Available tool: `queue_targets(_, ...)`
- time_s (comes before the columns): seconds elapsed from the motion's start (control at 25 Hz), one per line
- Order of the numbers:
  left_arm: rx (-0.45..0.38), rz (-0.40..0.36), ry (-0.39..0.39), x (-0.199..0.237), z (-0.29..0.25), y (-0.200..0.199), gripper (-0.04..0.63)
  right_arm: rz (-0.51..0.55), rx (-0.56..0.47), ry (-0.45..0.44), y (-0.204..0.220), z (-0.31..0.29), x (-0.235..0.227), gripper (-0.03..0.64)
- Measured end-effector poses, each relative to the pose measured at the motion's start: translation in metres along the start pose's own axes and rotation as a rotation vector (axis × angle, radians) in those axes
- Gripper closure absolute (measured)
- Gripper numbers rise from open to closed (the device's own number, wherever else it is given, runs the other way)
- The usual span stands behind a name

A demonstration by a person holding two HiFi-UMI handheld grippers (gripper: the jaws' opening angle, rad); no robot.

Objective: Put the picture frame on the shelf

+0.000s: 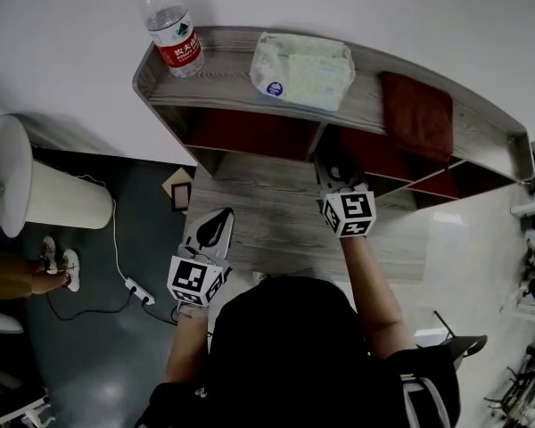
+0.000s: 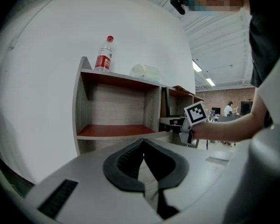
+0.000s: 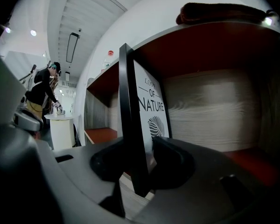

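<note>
The picture frame (image 3: 149, 106) is black-edged, with a white print reading "LOOK OF NATURE". It stands upright between the jaws of my right gripper (image 3: 142, 146), and both pads rest against its sides. In the head view the right gripper (image 1: 337, 175) reaches into the middle compartment of the wooden shelf (image 1: 250, 38), and the frame itself is hidden there. My left gripper (image 1: 212, 227) hangs low in front of the shelf's left end. Its jaws (image 2: 143, 143) meet at the tips with nothing between them.
A water bottle (image 1: 171, 29), a soft tissue pack (image 1: 301, 68) and a folded dark red cloth (image 1: 416, 114) sit on the shelf top. The left compartment (image 2: 116, 130) holds nothing. On the floor at left are a white round stand (image 1: 36, 190), a power strip (image 1: 140, 290) and a person's feet (image 1: 58, 261).
</note>
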State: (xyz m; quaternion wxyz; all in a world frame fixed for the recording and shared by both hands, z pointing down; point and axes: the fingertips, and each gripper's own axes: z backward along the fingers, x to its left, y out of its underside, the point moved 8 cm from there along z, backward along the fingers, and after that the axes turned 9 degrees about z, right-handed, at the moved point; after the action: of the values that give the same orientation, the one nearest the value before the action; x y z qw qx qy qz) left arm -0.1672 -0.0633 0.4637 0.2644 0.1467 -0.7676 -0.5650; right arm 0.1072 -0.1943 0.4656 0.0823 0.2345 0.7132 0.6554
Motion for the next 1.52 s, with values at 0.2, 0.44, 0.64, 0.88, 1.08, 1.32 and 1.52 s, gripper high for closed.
queue_targets(0.2,-0.002,0.004,-0.001,0.002,-0.001,0.001,0.588,-0.008,-0.003,-0.010,0.001,0.000,-0.001,0.486)
queue_targets(0.44,0.002,0.003,0.013,0.001,-0.005,0.001,0.588,-0.018,-0.007,-0.024,-0.001,0.003,-0.001,0.476)
queue_targets(0.64,0.010,0.005,0.031,0.002,-0.012,0.002,0.588,-0.019,-0.017,-0.017,-0.007,0.013,0.002,0.471)
queue_targets(0.88,0.028,0.005,0.077,-0.001,-0.026,0.005,0.588,-0.023,-0.037,-0.006,-0.012,0.042,0.011,0.471)
queue_targets(1.08,0.044,0.004,0.127,-0.007,-0.042,0.008,0.588,-0.033,-0.034,-0.009,-0.012,0.068,0.014,0.477)
queue_targets(1.32,0.056,-0.008,0.200,-0.020,-0.065,0.007,0.588,-0.033,-0.010,-0.031,-0.012,0.098,0.016,0.504)
queue_targets(1.52,0.064,-0.016,0.259,-0.032,-0.081,0.007,0.588,-0.021,0.016,-0.042,-0.007,0.117,0.013,0.559)
